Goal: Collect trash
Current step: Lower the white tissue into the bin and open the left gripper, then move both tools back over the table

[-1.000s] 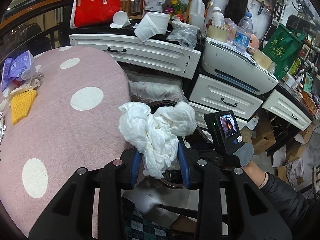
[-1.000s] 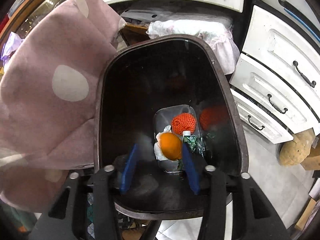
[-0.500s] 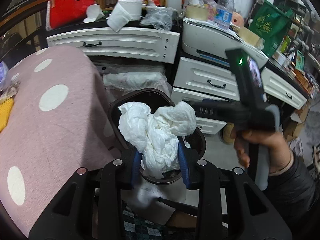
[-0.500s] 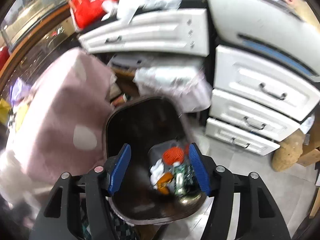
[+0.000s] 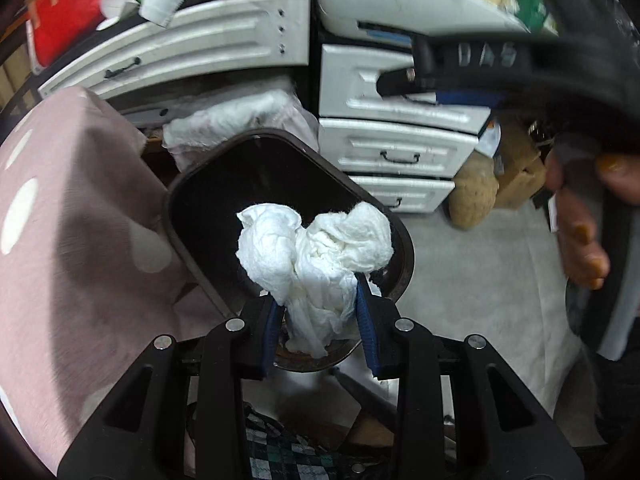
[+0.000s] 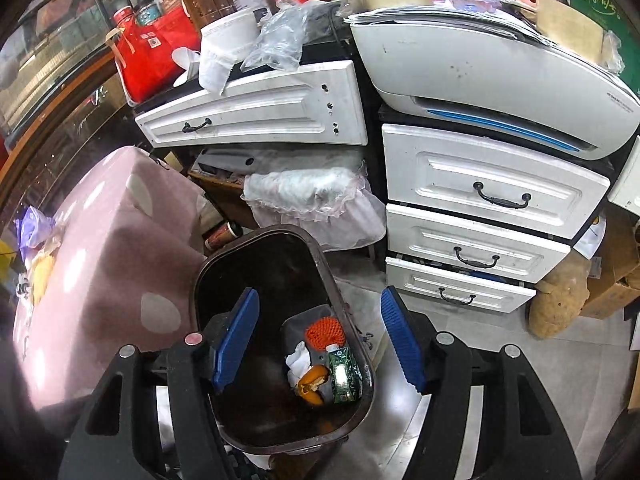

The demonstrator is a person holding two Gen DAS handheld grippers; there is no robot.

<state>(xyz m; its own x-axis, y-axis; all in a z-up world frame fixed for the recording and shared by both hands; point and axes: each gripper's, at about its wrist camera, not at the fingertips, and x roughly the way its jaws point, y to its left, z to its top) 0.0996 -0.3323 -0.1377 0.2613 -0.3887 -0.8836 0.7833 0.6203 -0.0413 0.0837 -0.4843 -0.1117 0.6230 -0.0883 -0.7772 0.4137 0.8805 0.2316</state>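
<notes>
Left gripper (image 5: 318,312) is clutching a crumpled white tissue wad (image 5: 316,256) over the dark trash bin (image 5: 176,216).

The right gripper (image 6: 320,340) is hanging released above the same bin — nothing is sitting between its blue pads (image 6: 236,336), and its jaws have just been opening. Inside, an orange net (image 6: 326,333), an orange peel (image 6: 312,384) and a green carton (image 6: 343,376) are lying at the bottom — beside the pink dotted tablecloth (image 6: 100,264).

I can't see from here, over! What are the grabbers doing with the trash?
Left gripper shut on white tissue wad, above the bin. Right gripper empty, jaws just opened. Nothing blocking the bin mouth.
</notes>
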